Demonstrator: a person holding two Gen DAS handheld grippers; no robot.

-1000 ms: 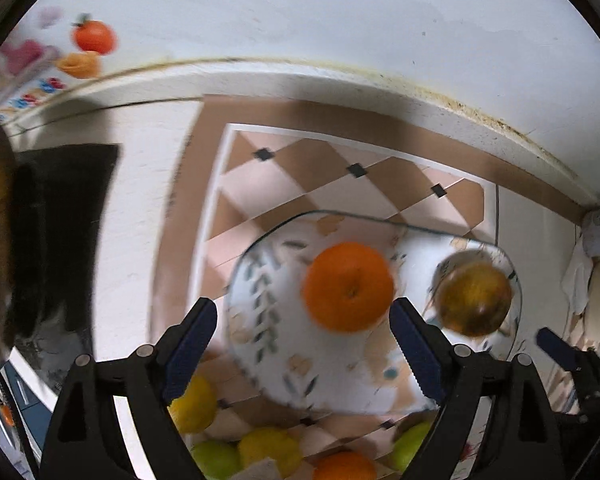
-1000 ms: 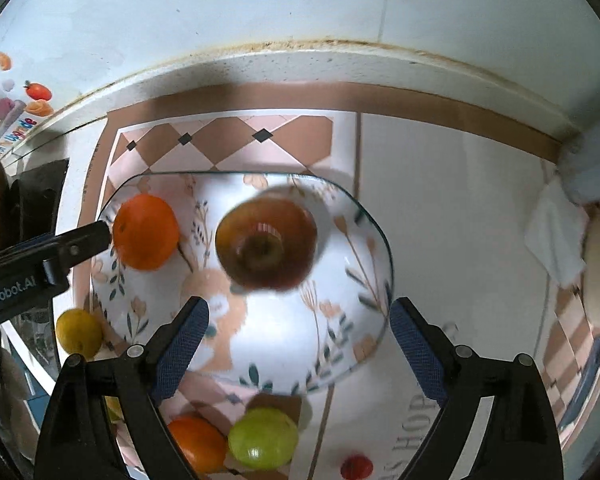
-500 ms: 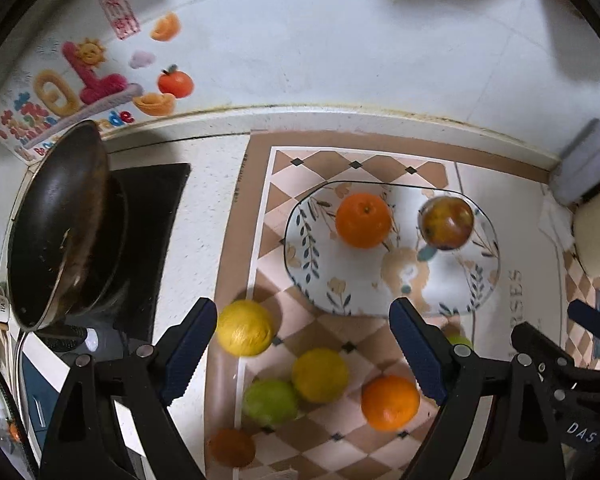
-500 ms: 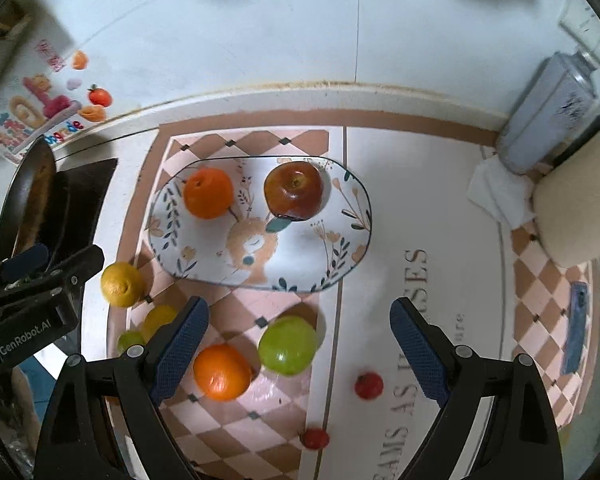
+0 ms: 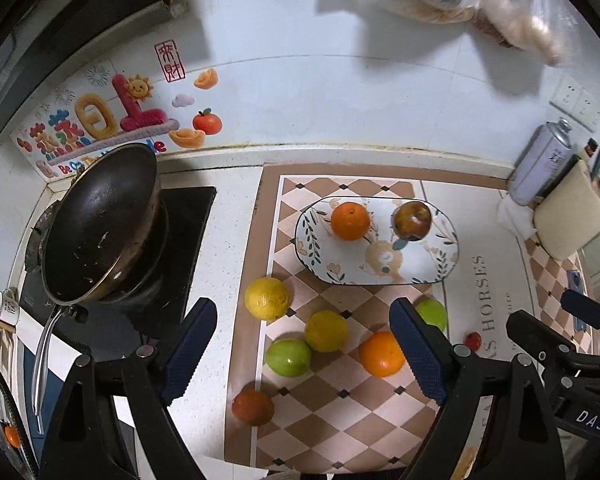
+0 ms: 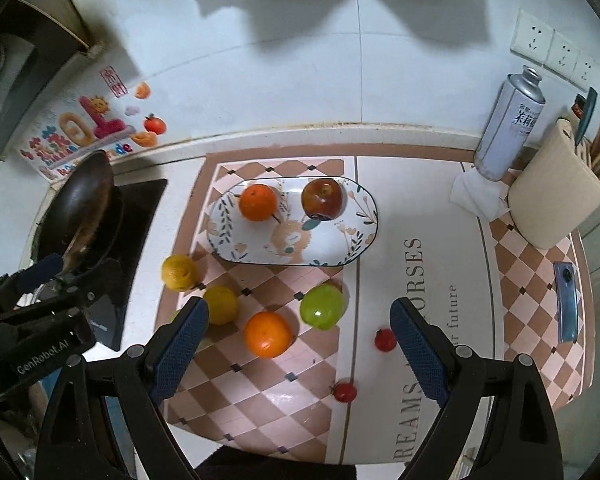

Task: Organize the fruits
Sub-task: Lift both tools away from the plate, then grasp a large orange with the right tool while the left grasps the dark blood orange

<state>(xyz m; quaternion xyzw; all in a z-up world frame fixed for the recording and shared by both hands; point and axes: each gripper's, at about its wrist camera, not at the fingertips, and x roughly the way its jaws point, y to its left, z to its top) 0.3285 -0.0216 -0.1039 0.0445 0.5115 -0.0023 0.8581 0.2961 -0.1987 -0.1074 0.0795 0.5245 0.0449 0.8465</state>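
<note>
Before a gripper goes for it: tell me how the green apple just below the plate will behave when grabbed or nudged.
The green apple looks round and sits free on the flat mat, so a nudge would probably roll it. Its skin shows a glossy highlight, so it may slip in a shallow pinch. It looks firm and likely fairly heavy for its size.

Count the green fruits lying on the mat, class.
2: one green fruit beside the yellow fruit, another green fruit nearer the plate. The grippers could hide more.

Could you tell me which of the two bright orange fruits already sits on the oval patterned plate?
The round orange beside the dark red apple on the oval floral plate; the other orange lies on the checked mat, by the green apple.
</note>
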